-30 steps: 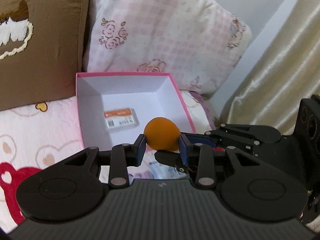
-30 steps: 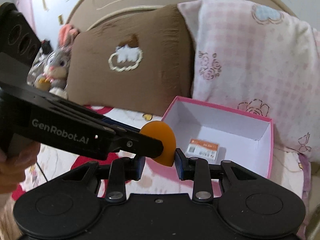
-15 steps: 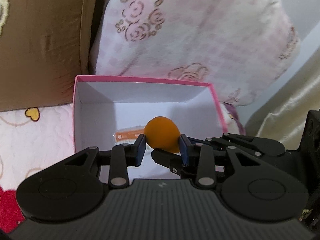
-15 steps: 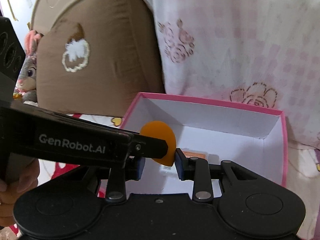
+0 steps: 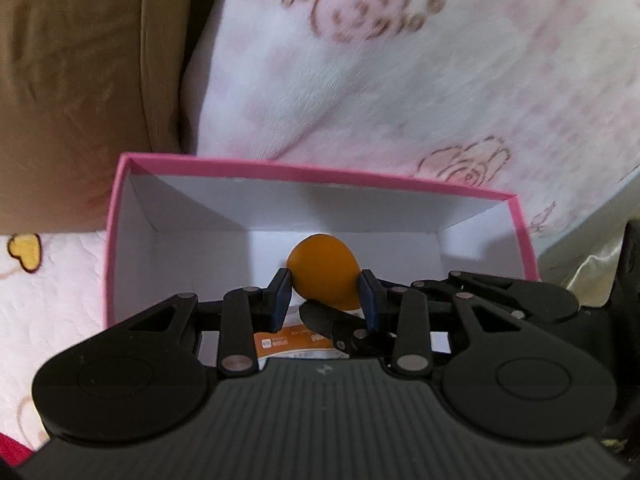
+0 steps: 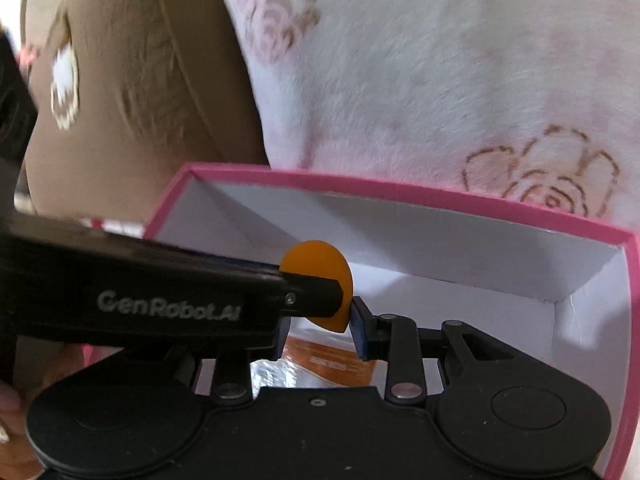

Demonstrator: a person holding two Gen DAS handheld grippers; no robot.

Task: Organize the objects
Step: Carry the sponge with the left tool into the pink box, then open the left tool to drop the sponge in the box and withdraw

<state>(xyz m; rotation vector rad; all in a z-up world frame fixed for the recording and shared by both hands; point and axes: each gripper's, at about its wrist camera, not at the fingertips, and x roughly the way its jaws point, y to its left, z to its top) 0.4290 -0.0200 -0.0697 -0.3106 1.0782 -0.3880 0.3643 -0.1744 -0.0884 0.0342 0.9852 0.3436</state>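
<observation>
An orange egg-shaped object (image 5: 324, 268) hangs over the inside of a pink box (image 5: 312, 170) with white walls. My left gripper (image 5: 326, 296) is shut on its sides with the blue pads. In the right wrist view the same orange object (image 6: 316, 260) sits between the pads of my right gripper (image 6: 320, 320), also shut on it. The left gripper (image 6: 160, 300) crosses in from the left there, over the pink box (image 6: 400, 190). A flat packet with an orange label (image 5: 280, 344) lies on the box floor below, partly hidden by the fingers.
A brown pillow (image 5: 80, 80) and a pink floral pillow (image 5: 400, 60) stand right behind the box. The pink patterned bedsheet (image 5: 48, 300) lies to the left of the box. A person's hand (image 6: 12, 400) shows at the lower left.
Both grippers have moved forward and down together with the orange object, from in front of the box to over its inside. The pillows now fill the background.
</observation>
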